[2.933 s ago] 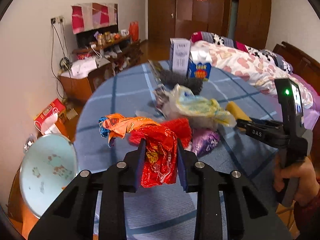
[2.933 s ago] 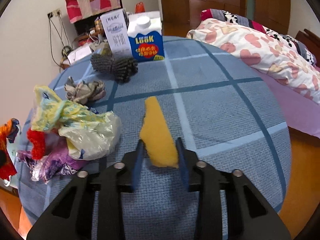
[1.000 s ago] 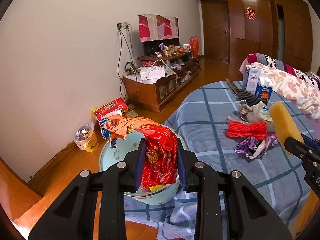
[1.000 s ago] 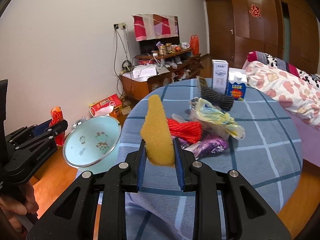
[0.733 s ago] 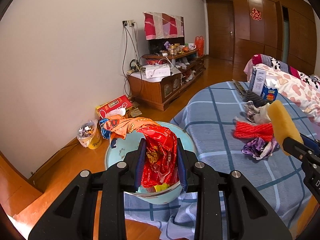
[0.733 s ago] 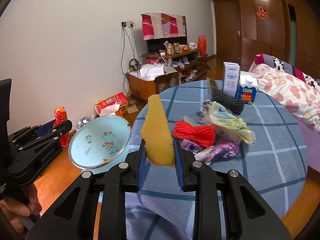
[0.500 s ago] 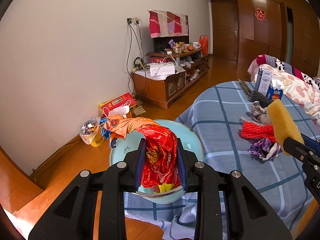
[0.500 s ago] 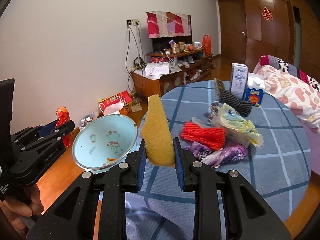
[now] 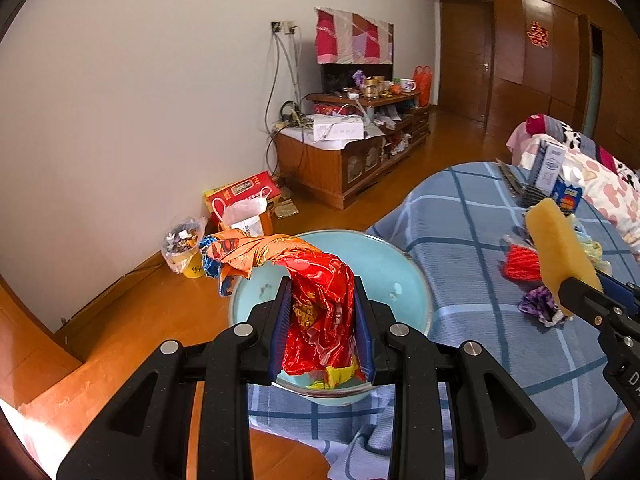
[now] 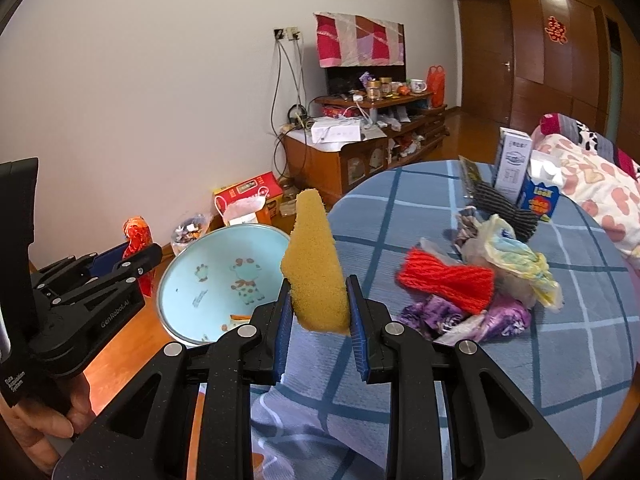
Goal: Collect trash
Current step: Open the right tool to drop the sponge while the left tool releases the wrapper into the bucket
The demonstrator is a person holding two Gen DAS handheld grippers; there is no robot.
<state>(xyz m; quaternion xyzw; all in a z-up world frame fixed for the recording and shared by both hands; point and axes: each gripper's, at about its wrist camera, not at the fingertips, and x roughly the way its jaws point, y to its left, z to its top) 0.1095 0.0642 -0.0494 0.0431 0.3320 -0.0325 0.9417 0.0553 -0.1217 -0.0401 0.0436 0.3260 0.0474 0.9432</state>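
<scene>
Our left gripper (image 9: 320,320) was clamped on a red wrapper (image 9: 320,304) above the basin (image 9: 384,264). Our right gripper (image 10: 318,320), at 3 o'clock from the basin, pinched a sponge (image 10: 314,268) upright over the table (image 10: 580,344). We saw more trash (image 10: 472,284) at 2 o'clock from the sponge.

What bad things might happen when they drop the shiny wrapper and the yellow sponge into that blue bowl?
The crinkled red foil wrapper has an orange tail hanging past the light blue bowl's rim, so it may land outside. The yellow sponge looks aimed at the rim and may bounce out.
</scene>
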